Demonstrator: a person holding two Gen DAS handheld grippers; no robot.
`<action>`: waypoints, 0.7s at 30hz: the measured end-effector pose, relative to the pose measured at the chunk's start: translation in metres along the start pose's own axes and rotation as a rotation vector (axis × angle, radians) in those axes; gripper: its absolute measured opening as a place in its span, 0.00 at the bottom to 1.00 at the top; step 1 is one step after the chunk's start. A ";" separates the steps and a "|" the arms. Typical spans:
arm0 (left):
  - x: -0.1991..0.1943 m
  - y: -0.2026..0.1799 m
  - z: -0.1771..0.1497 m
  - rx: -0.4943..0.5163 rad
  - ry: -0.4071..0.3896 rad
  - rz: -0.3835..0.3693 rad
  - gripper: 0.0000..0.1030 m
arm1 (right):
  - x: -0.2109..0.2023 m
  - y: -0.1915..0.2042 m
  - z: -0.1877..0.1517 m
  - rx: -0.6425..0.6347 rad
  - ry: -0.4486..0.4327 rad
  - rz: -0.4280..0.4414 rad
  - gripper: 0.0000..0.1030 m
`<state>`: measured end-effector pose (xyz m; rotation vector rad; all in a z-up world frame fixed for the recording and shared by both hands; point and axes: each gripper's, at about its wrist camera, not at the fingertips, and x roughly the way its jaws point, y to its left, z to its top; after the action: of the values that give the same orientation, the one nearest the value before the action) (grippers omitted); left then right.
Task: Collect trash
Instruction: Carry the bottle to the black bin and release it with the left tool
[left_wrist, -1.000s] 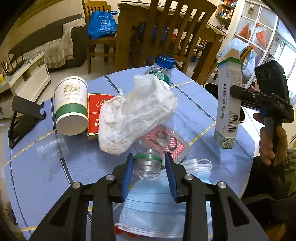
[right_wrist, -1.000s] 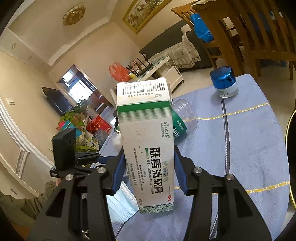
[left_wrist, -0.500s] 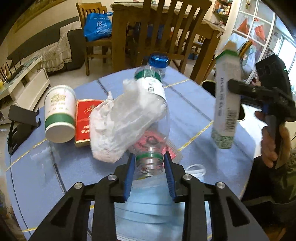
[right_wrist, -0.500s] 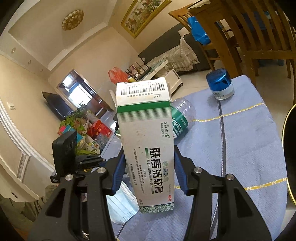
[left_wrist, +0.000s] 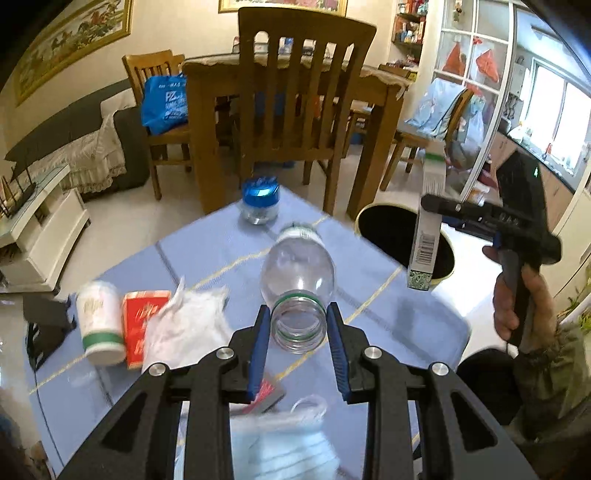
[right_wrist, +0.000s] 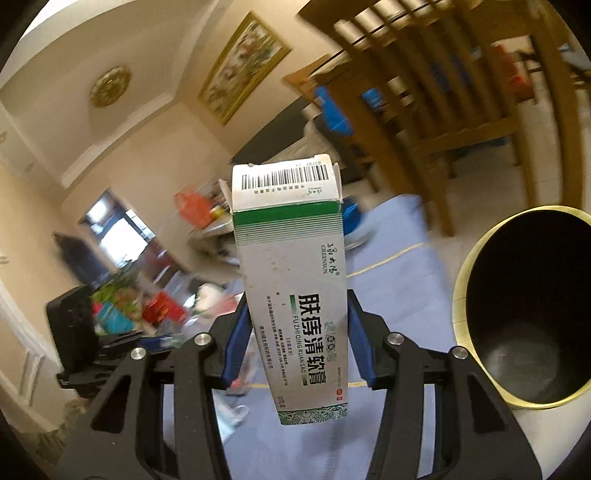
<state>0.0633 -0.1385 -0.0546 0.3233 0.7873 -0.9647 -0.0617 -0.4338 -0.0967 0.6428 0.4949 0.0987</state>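
The plastic bottle (left_wrist: 297, 273), clear and uncapped with a green ring at its neck, is clamped by that neck between the blue pads of the left gripper (left_wrist: 298, 325), its open mouth toward the camera and its body pointing away toward twelve o'clock, held clear above the bench (left_wrist: 207, 254). The carton (right_wrist: 291, 288), a tall white box with a green band and a barcode on its top flap, stands upright between the pads of the right gripper (right_wrist: 295, 332), which press on its two sides; in the left wrist view the same carton (left_wrist: 428, 229) hangs at about two o'clock from the bottle, in front of the mouth of the bin (left_wrist: 388, 229). A hand (left_wrist: 517, 302) in an olive sleeve grips the handle of that right gripper. In the right wrist view the bin (right_wrist: 480, 258), dark inside with a pale yellow rim, stands on the floor just off the bench edge at about three o'clock from the carton. On the blue cloth of the bench lie a crumpled white tissue (left_wrist: 184, 325) at nine o'clock from the bottle neck, a red packet (left_wrist: 142, 317) touching it, a white cup (left_wrist: 98, 321) with a green band on its side beside the packet, a blue-lidded jar (left_wrist: 259, 201) near the far edge at twelve o'clock, and a pale blue face mask (left_wrist: 280, 443) under the left gripper at six o'clock.
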 end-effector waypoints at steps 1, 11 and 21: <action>0.001 -0.004 0.007 0.002 -0.010 -0.004 0.28 | -0.008 -0.009 0.005 0.006 -0.019 -0.030 0.47; 0.062 -0.067 0.049 0.035 0.007 -0.104 0.28 | -0.072 -0.058 0.024 0.038 -0.143 -0.189 0.47; 0.109 -0.132 0.133 0.096 -0.008 -0.146 0.28 | -0.152 -0.060 0.041 0.020 -0.298 -0.217 0.47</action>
<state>0.0488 -0.3535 -0.0302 0.3484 0.7663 -1.1431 -0.1801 -0.5408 -0.0418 0.6069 0.2751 -0.2051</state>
